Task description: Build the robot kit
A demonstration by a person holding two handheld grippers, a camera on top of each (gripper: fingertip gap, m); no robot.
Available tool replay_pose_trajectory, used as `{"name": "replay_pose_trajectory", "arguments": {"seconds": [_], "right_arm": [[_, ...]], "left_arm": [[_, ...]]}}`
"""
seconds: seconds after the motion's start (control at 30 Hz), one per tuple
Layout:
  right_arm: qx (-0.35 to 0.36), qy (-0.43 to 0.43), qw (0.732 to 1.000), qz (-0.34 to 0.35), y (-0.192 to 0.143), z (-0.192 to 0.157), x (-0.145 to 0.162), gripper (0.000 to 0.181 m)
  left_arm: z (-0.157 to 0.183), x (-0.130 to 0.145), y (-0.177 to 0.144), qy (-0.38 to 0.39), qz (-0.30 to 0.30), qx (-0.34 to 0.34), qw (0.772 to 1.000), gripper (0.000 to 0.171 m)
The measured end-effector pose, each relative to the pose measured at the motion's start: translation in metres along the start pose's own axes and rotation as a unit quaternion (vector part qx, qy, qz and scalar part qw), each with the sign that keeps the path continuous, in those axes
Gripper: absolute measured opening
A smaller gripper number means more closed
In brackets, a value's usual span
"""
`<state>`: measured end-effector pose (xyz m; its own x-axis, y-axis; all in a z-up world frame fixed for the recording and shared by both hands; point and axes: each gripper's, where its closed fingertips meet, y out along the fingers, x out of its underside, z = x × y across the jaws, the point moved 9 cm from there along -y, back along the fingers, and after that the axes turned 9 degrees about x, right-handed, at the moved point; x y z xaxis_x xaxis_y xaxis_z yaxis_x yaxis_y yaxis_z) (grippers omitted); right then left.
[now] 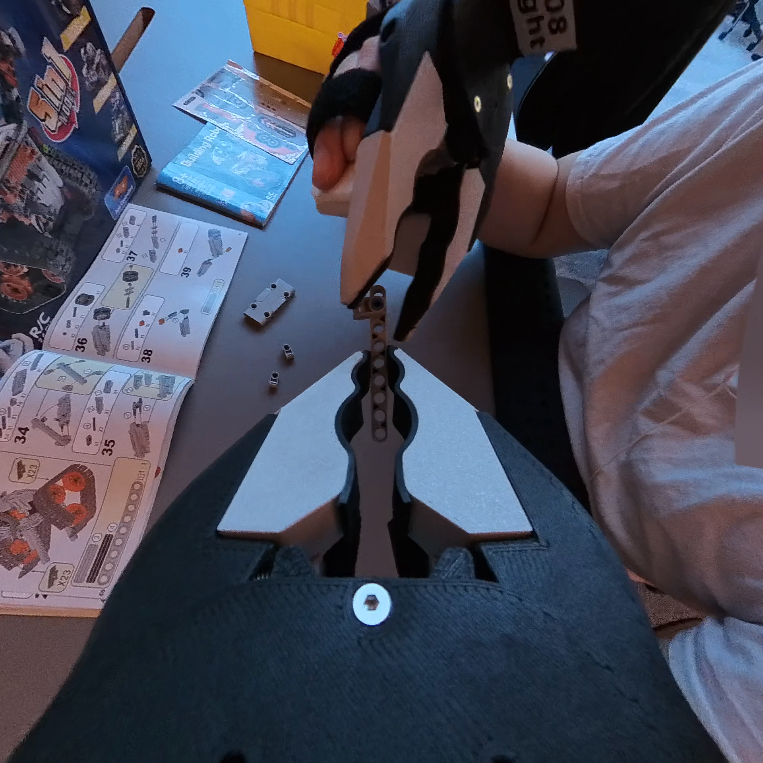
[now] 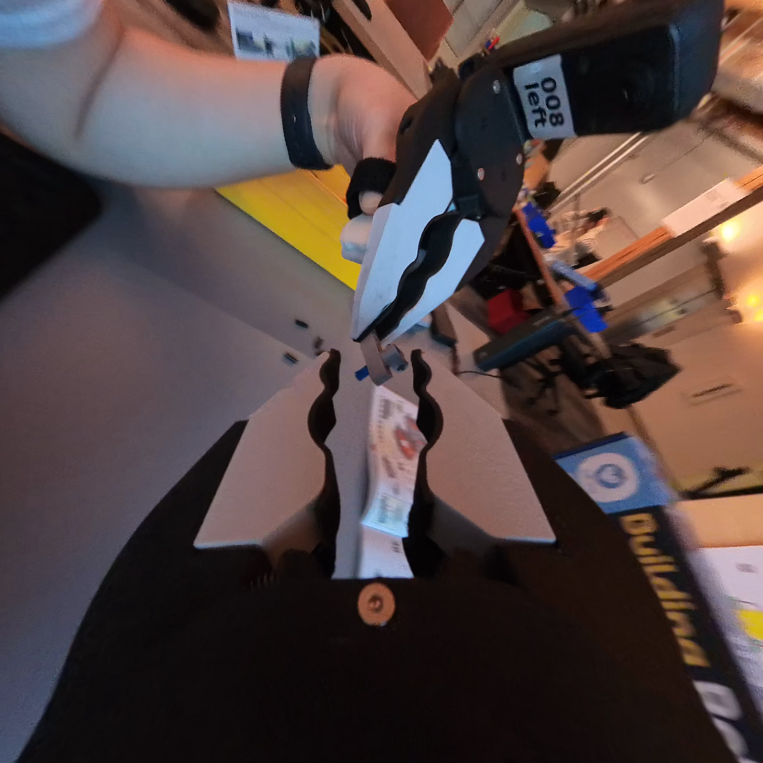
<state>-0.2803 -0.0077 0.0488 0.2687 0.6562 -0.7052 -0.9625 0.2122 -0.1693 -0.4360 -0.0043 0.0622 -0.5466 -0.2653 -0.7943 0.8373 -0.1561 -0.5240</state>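
Your left gripper (image 1: 376, 356) pinches a long grey beam (image 1: 378, 388) with a row of round holes, clamped between the fingertips and sticking out forward above the dark table (image 1: 289, 256). At the beam's far end sits a small grey connector piece (image 1: 371, 304), and a short blue pin (image 2: 361, 373) pokes out beside it in the right wrist view. Your right gripper (image 1: 373, 324) comes down from above with its jaws parted around that far end, one fingertip just touching the connector. Two tiny grey connectors (image 1: 288, 351) and a flat grey plate (image 1: 269, 302) lie on the table nearby.
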Motion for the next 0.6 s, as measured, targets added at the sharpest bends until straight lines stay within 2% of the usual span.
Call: {"name": "replay_pose_trajectory", "arguments": {"seconds": [0.17,0.27,0.37,0.43,0.5,0.6], "right_arm": [[-0.052,0.190,0.980,0.014,-0.006,0.018,0.022,0.040],[-0.058,0.303,0.951,-0.004,-0.011,0.032,0.046,0.038],[-0.067,0.387,0.918,-0.052,-0.013,0.039,0.077,0.030],[-0.058,0.427,0.897,-0.099,-0.011,0.039,0.100,0.031],[-0.054,0.466,0.875,-0.119,-0.007,0.037,0.116,0.033],[-0.068,0.521,0.844,-0.108,0.003,0.032,0.129,0.039]], "left_arm": [[-0.006,0.006,-0.002,-0.016,0.000,0.008,1.000,0.005],[-0.025,0.014,-0.003,-0.080,0.021,0.014,0.996,0.005],[-0.060,0.027,-0.001,-0.145,0.039,-0.040,0.988,0.005],[-0.077,0.036,0.007,-0.168,0.042,-0.048,0.984,0.005],[-0.090,0.039,0.014,-0.196,0.075,-0.041,0.977,0.005],[-0.099,0.037,0.023,-0.219,0.138,-0.012,0.966,0.005]]}}
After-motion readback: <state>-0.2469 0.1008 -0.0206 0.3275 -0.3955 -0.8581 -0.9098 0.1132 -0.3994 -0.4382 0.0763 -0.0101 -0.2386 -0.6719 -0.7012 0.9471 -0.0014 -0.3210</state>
